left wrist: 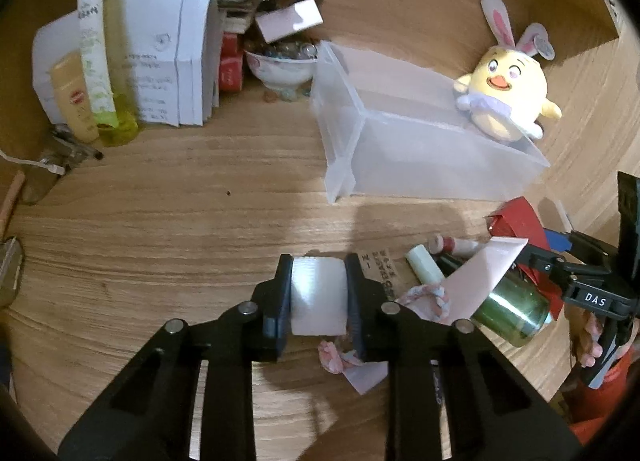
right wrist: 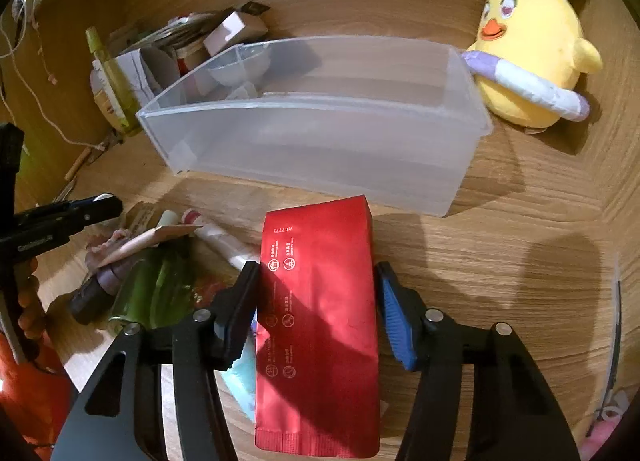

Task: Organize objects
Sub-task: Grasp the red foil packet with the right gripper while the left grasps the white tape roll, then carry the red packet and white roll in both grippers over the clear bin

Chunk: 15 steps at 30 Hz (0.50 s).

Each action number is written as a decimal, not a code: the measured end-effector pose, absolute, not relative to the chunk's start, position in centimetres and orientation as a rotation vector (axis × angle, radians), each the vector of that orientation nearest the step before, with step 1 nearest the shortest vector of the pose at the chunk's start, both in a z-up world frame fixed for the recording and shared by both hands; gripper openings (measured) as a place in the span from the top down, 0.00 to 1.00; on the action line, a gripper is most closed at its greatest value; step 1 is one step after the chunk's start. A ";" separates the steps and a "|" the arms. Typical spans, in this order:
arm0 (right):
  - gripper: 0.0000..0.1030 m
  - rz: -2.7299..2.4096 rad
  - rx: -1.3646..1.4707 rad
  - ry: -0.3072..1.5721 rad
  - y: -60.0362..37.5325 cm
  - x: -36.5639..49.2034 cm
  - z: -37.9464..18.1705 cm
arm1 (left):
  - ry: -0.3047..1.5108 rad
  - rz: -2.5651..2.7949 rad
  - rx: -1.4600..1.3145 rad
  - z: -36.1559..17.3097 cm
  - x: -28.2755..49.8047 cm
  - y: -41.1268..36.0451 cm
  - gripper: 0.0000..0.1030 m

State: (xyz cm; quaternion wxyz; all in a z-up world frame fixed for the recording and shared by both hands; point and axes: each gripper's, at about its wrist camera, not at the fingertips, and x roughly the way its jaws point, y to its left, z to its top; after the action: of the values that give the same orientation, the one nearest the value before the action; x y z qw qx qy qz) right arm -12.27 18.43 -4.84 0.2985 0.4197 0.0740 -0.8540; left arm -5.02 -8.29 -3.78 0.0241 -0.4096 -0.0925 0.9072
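Red pouch [right wrist: 318, 325]: it is held between the jaws of the right gripper [right wrist: 318, 313], lengthwise along the fingers; the left pad is seen pressed on its edge, while contact at the blue right pad cannot be told for certain.
White block [left wrist: 318, 295]: it is pinched squarely between the pads of the left gripper [left wrist: 318, 297], just above the wooden table [left wrist: 160, 229].
Clear bin [right wrist: 320, 141]: it is placed straight ahead of the right gripper, ahead and to the right of the left one, and appears empty.
Clutter pile [right wrist: 152, 261]: a green can, tubes and a pink card are heaped between the two grippers, close beside the pouch.
Plush chick [right wrist: 532, 57]: it is leaned against the bin's far right end.
Risk, pouch: the slick, soft foil is likely to buckle or slide out if it is lifted by one firm pad only.
Risk, bin: the light bin could be pushed away if its near wall is struck by a low carry.
Risk, pile: the can could be set rolling if it is brushed.
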 end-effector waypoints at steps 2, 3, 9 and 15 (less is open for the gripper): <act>0.48 -2.290 1.099 0.201 18.7 -12.2 -4.7 | -0.268 2.833 -1.250 -3.4 -4.8 -8.2 0.76; 0.48 -2.301 1.089 0.201 18.8 -12.2 -4.5 | -0.270 2.836 -1.244 -3.3 -4.8 -8.2 0.76; 0.48 -2.328 1.023 0.195 19.4 -11.6 -2.9 | -0.250 2.880 -1.167 -1.3 -4.2 -7.8 0.76; 0.48 -2.334 0.947 0.172 20.1 -10.8 -0.8 | -0.239 2.911 -1.084 0.9 -3.8 -7.1 0.76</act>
State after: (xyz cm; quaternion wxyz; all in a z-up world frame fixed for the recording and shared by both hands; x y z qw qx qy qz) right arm -10.75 20.12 -0.83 0.3036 0.3575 0.0649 -0.8808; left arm -3.84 -7.08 0.93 0.0130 -0.3479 -0.0768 0.9343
